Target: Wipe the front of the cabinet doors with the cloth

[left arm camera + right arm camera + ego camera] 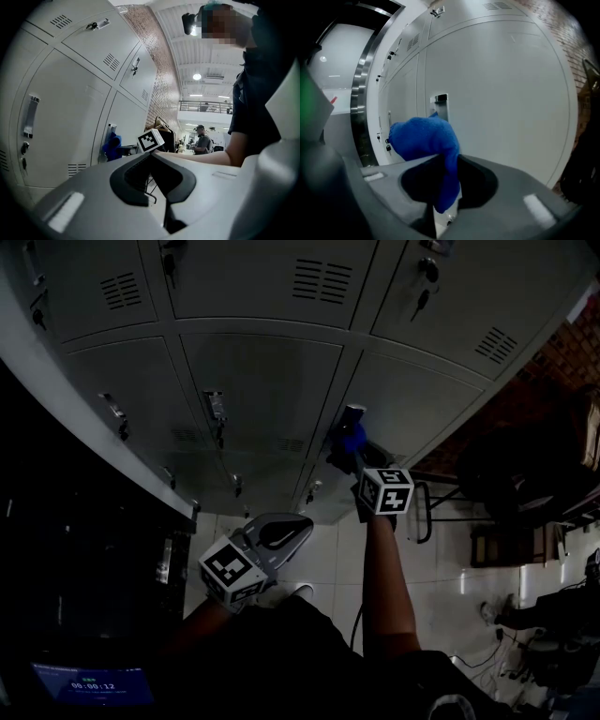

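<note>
Lower end of the blue cloth is hidden between the jaws of the right gripper. The door handle behind the cloth is partly covered. Cloth contact with the cabinet door cannot be confirmed.

The fluffy blue cloth is bunched up, clamped in the right gripper with one fold hanging down. It sits by a handle on the closed, pale grey cabinet doors.

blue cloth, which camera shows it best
The right gripper view: the blue cloth fills the centre, pinched in the right claw near the cabinet door. The head view shows it small and dim; the left gripper view, as a distant blue patch.
</note>
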Tool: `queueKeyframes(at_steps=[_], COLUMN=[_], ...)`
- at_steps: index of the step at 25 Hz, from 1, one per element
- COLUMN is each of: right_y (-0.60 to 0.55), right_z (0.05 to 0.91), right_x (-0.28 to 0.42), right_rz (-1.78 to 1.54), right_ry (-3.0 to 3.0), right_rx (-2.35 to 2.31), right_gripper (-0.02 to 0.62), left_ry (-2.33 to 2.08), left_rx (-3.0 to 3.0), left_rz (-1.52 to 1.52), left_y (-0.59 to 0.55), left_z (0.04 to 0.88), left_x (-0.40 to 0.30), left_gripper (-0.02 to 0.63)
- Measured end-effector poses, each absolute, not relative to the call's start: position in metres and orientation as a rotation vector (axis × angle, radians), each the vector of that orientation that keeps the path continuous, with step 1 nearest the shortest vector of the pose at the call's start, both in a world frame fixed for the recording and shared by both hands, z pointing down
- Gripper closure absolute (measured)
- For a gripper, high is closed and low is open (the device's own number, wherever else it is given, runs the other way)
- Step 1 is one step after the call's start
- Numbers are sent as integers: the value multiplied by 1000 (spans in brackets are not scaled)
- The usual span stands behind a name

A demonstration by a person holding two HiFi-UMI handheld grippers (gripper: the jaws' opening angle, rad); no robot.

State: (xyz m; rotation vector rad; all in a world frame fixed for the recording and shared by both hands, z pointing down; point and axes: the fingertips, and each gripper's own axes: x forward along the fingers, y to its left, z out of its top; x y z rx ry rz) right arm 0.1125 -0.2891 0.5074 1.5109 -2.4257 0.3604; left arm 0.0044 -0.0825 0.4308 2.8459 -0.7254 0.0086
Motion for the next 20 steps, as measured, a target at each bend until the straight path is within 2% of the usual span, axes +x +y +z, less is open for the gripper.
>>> queueKeyframes(at_steps=[9,20], right_y=[-294,-288], right_z=[519,526], right_x=[164,288], right_rz=[366,410], right_ry=[-2324,-2114], right_rx=[1596,1881], right_gripper=[522,522], left_ry=[-710,-656], left_rx=[2863,2877], left_rz=[34,53], left_y=[-85,-87], left_z=[435,437], left_x=[13,44], left_gripper=[606,606])
